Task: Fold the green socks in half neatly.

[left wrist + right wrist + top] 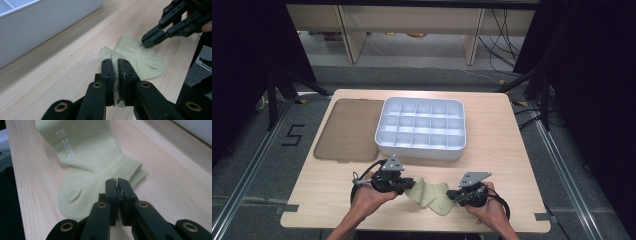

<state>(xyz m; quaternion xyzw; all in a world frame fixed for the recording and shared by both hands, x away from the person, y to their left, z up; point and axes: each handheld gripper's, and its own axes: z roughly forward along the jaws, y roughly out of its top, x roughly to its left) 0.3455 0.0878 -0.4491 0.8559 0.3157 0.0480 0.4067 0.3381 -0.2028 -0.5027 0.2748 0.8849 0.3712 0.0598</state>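
A black "5" (pixel 292 135) is marked on the floor (pixel 257 165) to the left of the worktop, seen in the high view. The sock (pixel 87 157) carries a small white logo (pixel 61 131) with lines of white print (pixel 67 147) beneath it, seen in the right gripper view; the letters are too small and blurred to read. Nothing else bears legible writing.
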